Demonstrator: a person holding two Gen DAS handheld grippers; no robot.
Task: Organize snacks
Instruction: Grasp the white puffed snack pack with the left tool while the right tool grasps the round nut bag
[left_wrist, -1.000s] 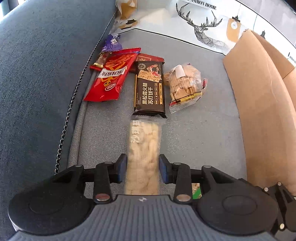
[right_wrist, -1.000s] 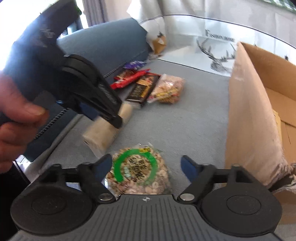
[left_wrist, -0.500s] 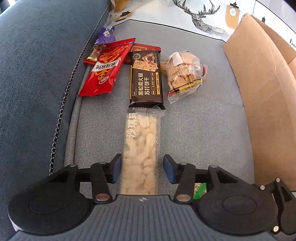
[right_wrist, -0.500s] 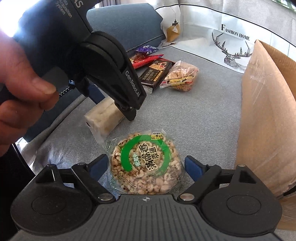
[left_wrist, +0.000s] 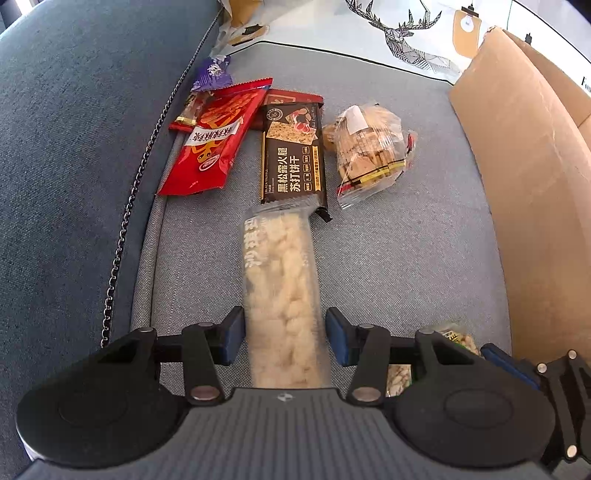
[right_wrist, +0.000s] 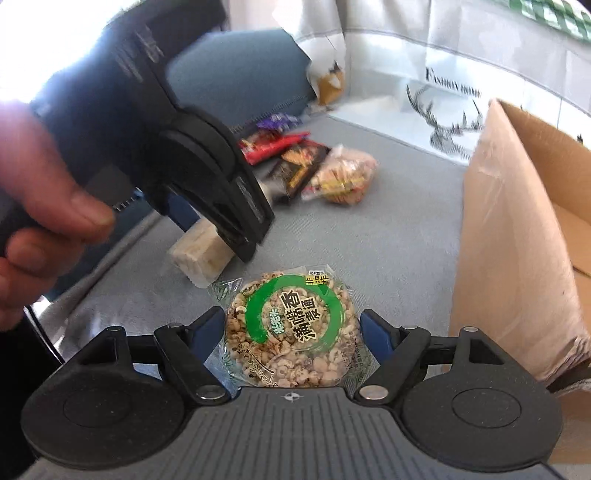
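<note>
A long clear pack of pale puffed-rice bar lies on the grey sofa seat between the pads of my left gripper; small gaps show on both sides, so the gripper is open around it. In the right wrist view the same pack sits under the left gripper. My right gripper is closing around a round puffed-grain cake with a green ring label; its pads sit at the wrapper's edges.
Farther along the seat lie a red snack bag, a black cracker pack, a clear biscuit bag and a purple wrapper. An open cardboard box stands on the right. The sofa backrest is on the left.
The left gripper's pads opened off the rice bar, now lying on the seat. The right gripper moved forward and narrowed around the round green-label cake.
</note>
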